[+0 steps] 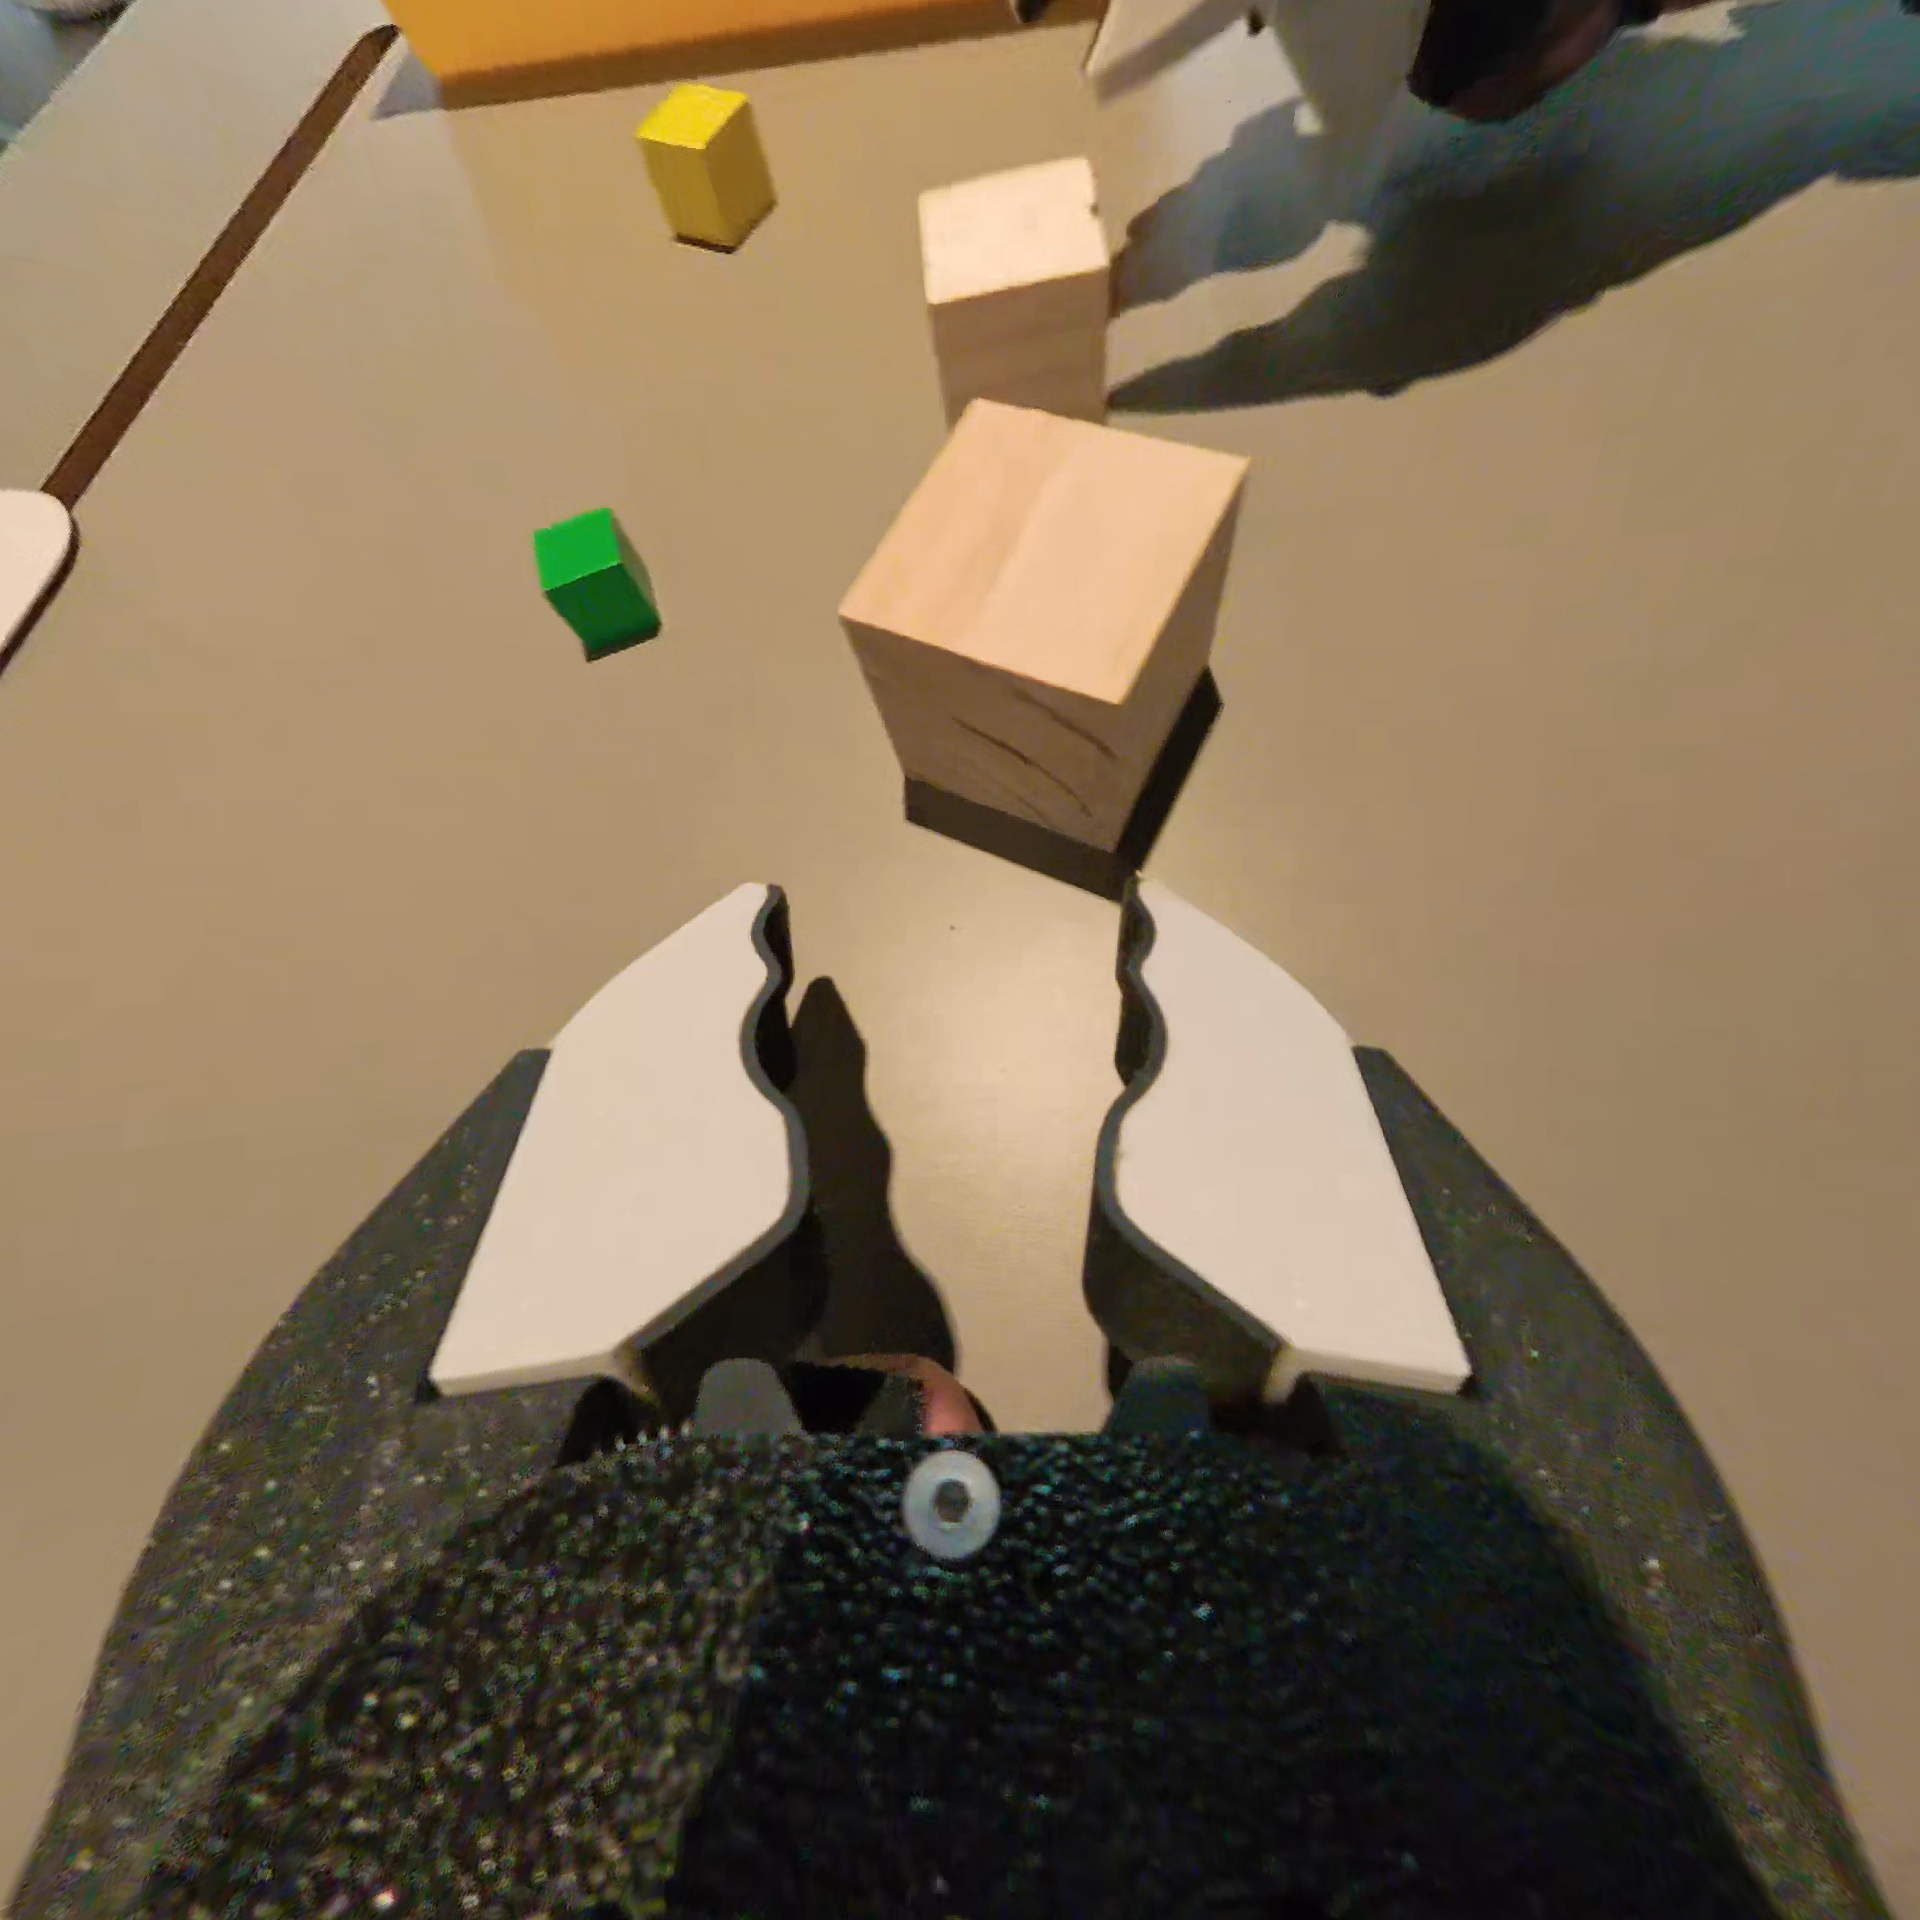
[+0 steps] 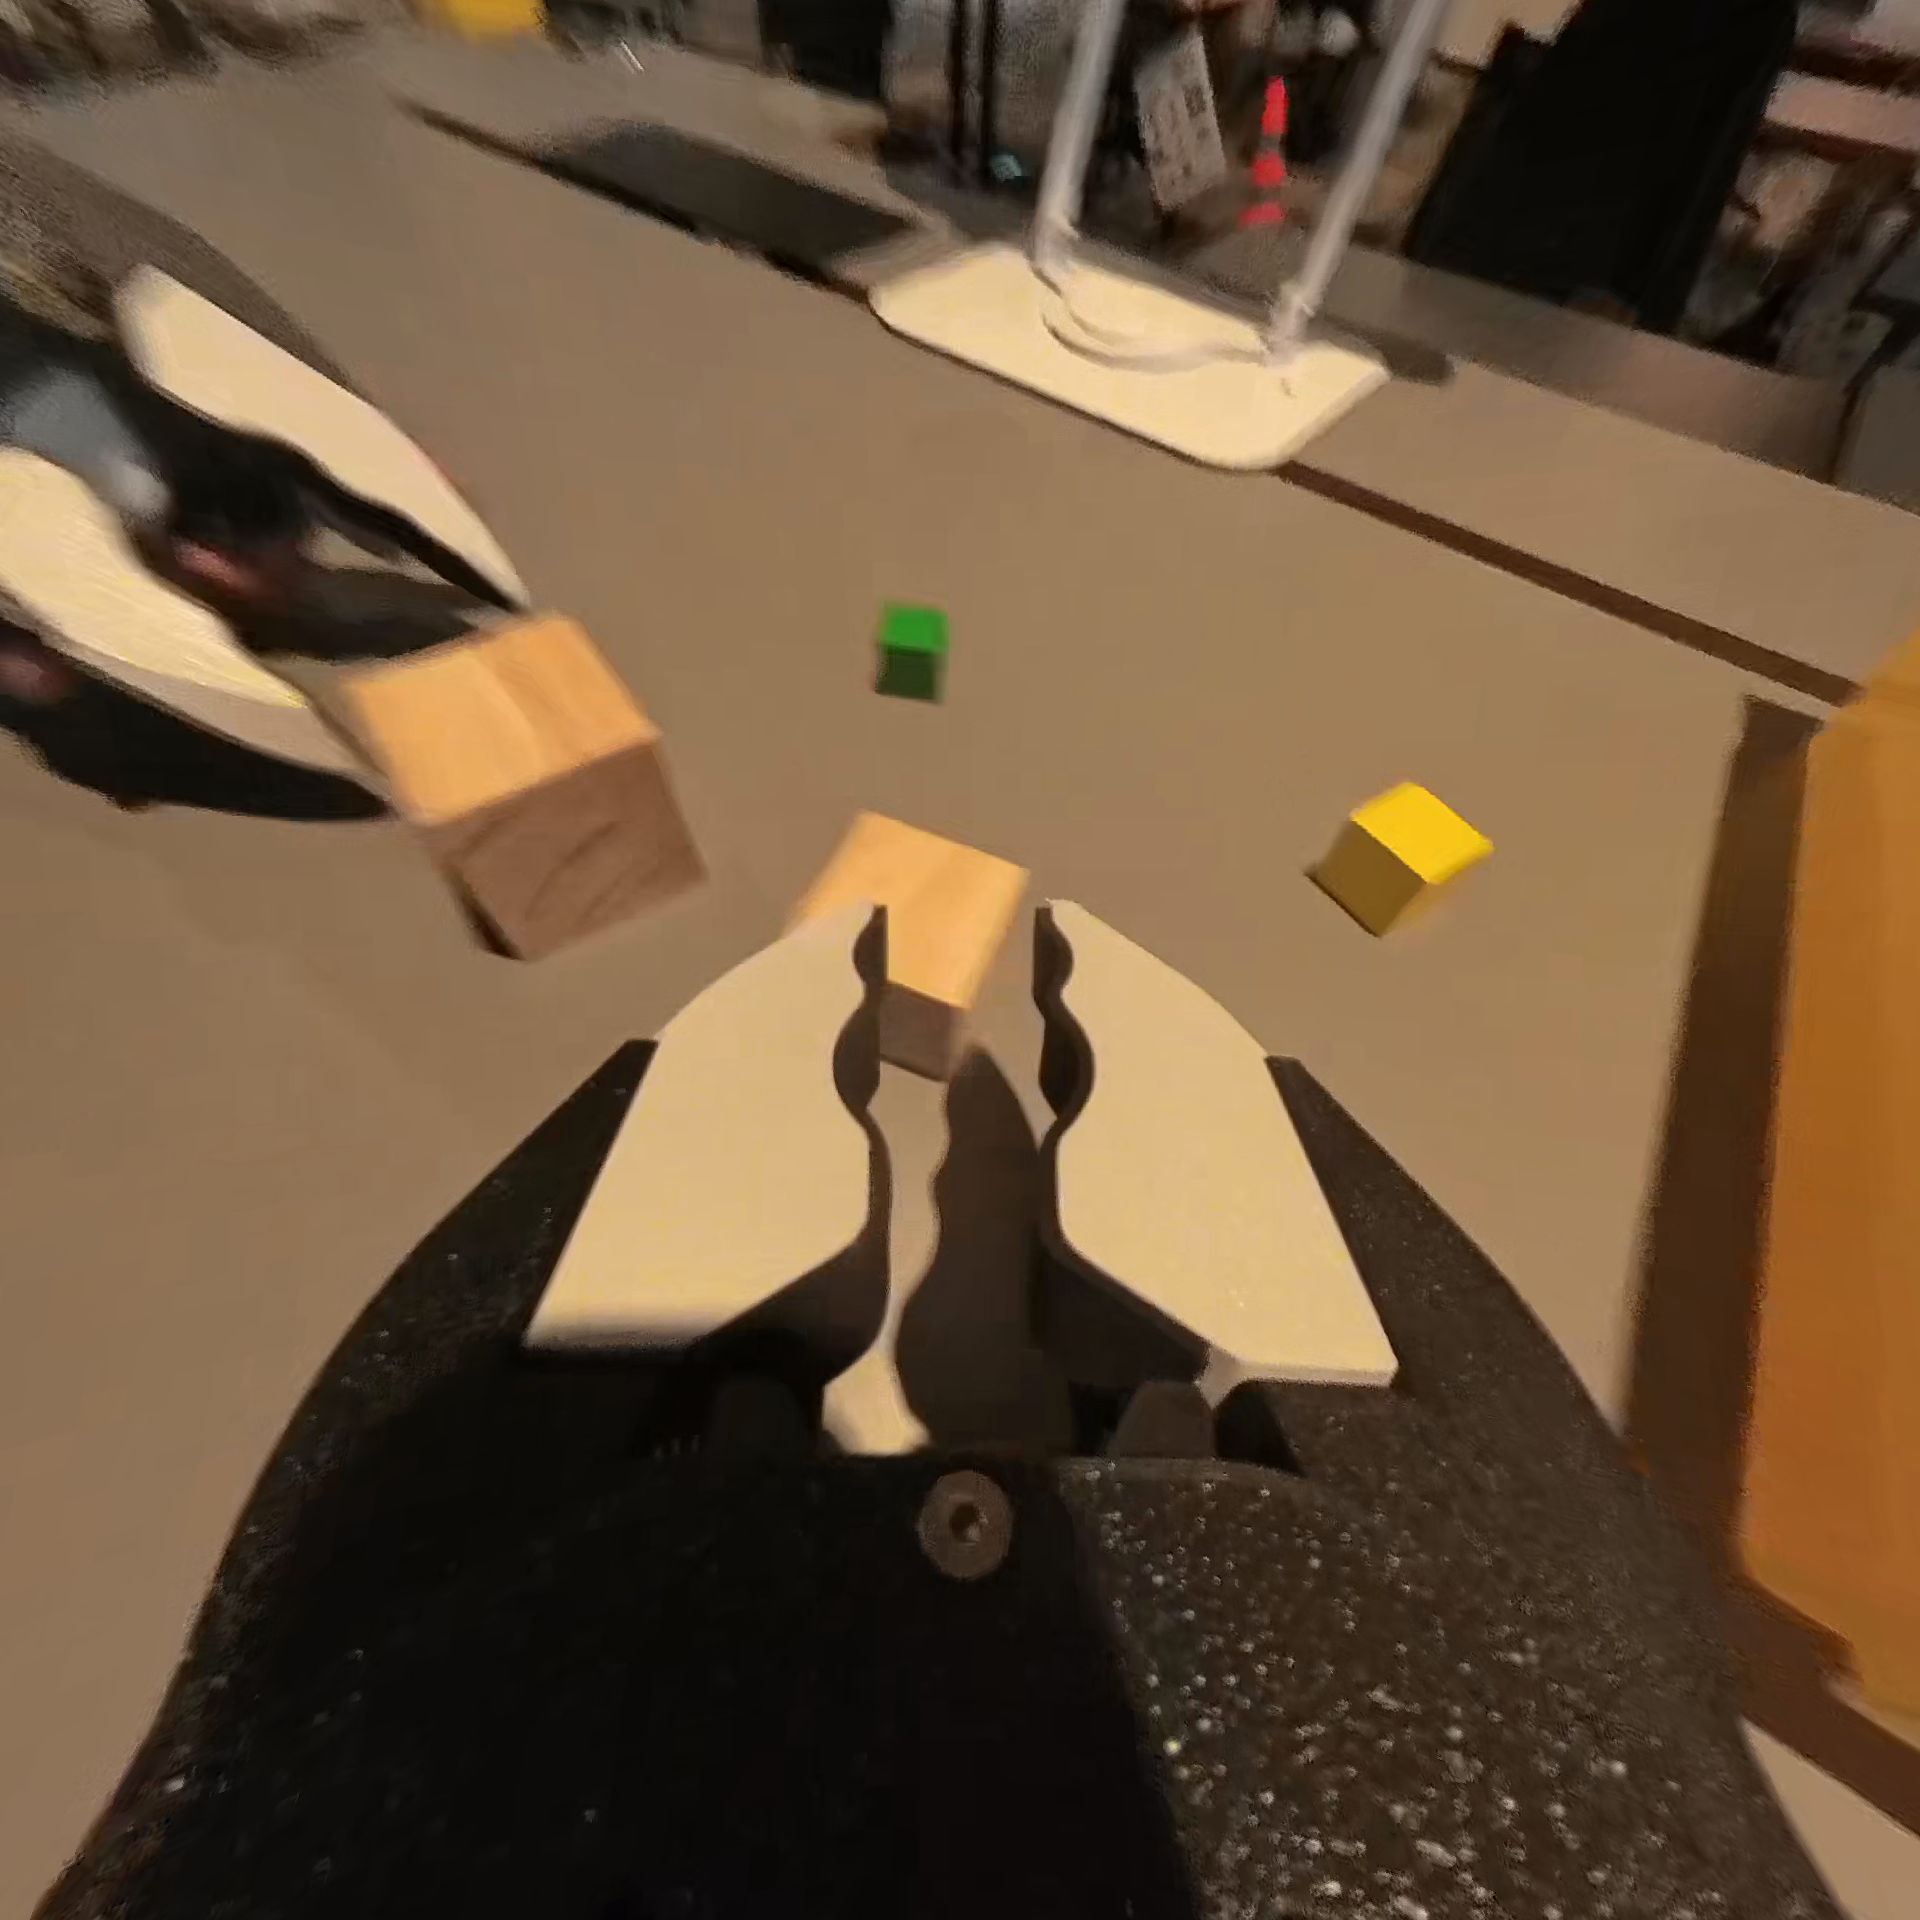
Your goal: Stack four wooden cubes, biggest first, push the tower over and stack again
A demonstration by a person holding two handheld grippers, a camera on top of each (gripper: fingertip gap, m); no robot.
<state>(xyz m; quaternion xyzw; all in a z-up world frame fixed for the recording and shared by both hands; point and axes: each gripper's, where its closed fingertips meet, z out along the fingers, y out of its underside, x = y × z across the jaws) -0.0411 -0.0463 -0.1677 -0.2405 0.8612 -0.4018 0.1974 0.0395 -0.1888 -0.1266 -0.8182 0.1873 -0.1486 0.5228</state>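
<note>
Four cubes lie scattered between an orange box [image 2: 1829, 1195] and a white stand [image 2: 1132, 343].

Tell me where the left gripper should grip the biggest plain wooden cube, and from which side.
Probably across two opposite upright faces of the biggest cube, coming from the left gripper side. The cube stands flat on the table, its sides free; the open jaws may need widening.

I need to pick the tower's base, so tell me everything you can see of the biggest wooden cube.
The biggest cube is plain pale wood, unpainted, with dark curved grain marks on one side. It sits flat on the grey table, turned at an angle. It lies just ahead of the open left gripper; whether the fingertips touch it is unclear. A smaller plain cube stands behind it.
</note>
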